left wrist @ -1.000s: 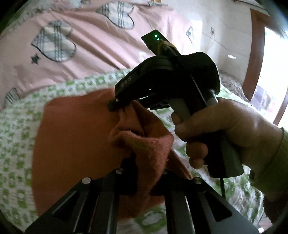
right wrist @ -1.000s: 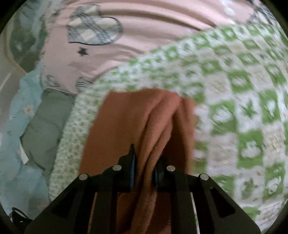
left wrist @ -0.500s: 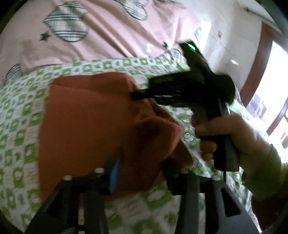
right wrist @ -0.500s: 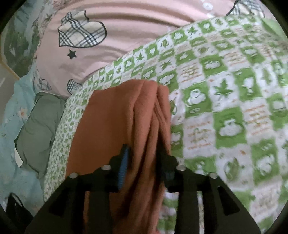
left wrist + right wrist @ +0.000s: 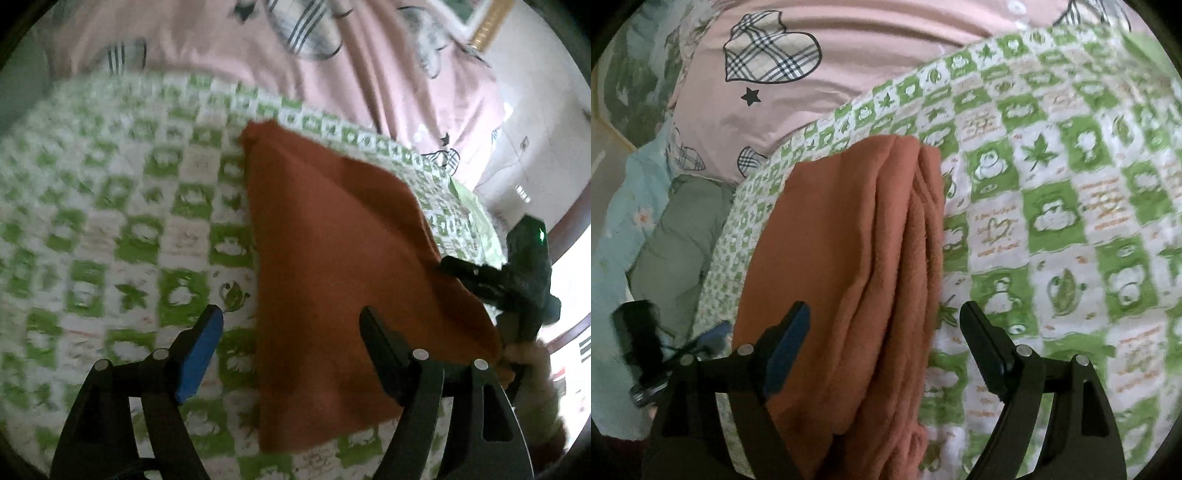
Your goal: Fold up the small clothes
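Note:
A rust-orange small garment (image 5: 332, 266) lies folded on a green-and-white checked blanket (image 5: 122, 221). My left gripper (image 5: 291, 332) is open just above its near edge, touching nothing. In the right wrist view the same garment (image 5: 857, 266) lies in long folds between the jaws of my right gripper (image 5: 886, 325), which is open and holds nothing. The right gripper's body (image 5: 517, 280) shows at the garment's right edge in the left wrist view.
A pink quilt with plaid hearts (image 5: 820, 85) lies beyond the checked blanket (image 5: 1052, 206). A grey-green cushion (image 5: 676, 236) and pale blue fabric (image 5: 613, 229) lie at the left. A wall and a bright window (image 5: 569, 280) are at the right.
Both grippers have opened and let go of the garment, which now lies flat. The left gripper has pulled back and swung left; the right gripper has drawn back slightly.

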A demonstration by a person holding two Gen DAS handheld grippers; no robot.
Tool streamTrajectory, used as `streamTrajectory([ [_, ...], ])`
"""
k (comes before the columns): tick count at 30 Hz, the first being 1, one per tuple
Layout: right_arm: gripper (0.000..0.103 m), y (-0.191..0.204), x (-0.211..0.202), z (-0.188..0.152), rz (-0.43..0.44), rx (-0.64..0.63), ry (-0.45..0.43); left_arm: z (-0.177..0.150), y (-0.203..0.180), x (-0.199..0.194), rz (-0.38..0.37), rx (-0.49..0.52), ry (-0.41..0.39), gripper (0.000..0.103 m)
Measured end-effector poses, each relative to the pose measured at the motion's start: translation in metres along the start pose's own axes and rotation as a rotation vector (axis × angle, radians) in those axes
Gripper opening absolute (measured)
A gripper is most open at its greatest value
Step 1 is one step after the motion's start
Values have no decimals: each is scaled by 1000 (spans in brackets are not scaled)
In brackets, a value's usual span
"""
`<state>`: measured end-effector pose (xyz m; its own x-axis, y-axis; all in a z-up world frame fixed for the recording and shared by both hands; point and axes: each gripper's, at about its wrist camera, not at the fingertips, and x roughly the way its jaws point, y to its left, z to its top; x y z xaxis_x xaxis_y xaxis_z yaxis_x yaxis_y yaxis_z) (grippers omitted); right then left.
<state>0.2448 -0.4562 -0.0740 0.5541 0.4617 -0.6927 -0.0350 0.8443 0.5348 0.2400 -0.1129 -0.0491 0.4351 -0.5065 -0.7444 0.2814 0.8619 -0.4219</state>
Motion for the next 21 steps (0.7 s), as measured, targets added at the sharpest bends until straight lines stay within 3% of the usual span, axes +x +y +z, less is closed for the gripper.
streamTrajectory([
  [4, 83, -6, 14, 2, 48, 29, 31, 16, 19, 44, -62, -77, 122, 77],
  [6, 83, -10, 18, 3, 76, 51, 29, 21, 20, 55, -89, -78, 134, 77],
  [7, 82, -11, 19, 3, 86, 63, 25, 25, 16, 59, -89, -49, 130, 67],
  [8, 77, -10, 22, 4, 92, 69, 23, 27, 13, 62, -110, -26, 134, 43],
  [9, 52, -9, 24, 4, 91, 67, 28, 28, 11, 65, -126, -25, 150, 40],
  [10, 37, -7, 33, 3, 92, 79, 59, 28, 11, 66, -121, -27, 152, 33],
  [16, 25, 20, 29, -3, 128, 66, 11, 24, 12, 16, -151, -13, 63, 25],
  [21, 25, 66, 49, -12, 217, -3, 25, 14, 40, -51, -100, -21, -26, 24],
])
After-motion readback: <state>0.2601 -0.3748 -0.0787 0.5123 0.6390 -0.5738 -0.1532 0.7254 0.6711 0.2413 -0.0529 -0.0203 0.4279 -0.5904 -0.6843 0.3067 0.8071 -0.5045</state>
